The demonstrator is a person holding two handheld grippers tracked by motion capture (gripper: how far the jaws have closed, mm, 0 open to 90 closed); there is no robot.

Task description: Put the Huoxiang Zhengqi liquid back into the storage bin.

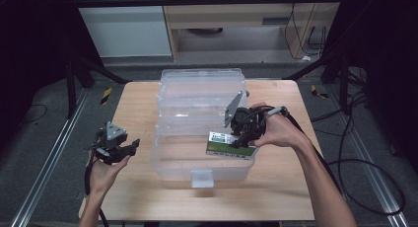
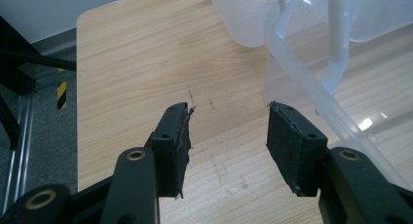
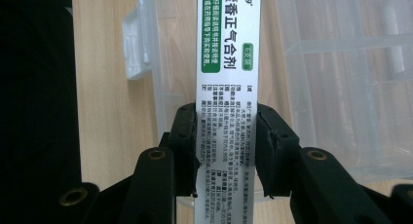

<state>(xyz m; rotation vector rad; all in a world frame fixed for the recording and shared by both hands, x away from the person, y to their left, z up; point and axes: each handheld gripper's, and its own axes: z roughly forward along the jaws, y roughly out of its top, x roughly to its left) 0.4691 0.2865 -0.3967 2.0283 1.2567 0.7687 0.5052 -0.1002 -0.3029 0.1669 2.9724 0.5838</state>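
Note:
A clear plastic storage box (image 1: 170,158) stands open in the middle of the wooden table, its lid (image 1: 202,86) folded back behind it. My right gripper (image 1: 240,140) is shut on a white and green medicine carton (image 1: 229,144) and holds it over the box's right part. In the right gripper view both pads clamp the carton (image 3: 228,48), which runs up between them with the box wall (image 3: 341,48) beyond. My left gripper (image 1: 129,149) hangs open over the table to the left of the box. Its jaws (image 2: 228,136) hold nothing, with the box's rim (image 2: 311,92) just to their right.
The wooden table (image 1: 138,108) has bare room left of the box and along its front edge. A latch tab (image 1: 202,177) sticks out of the box's front wall. Cables and black frame legs lie on the floor to the right.

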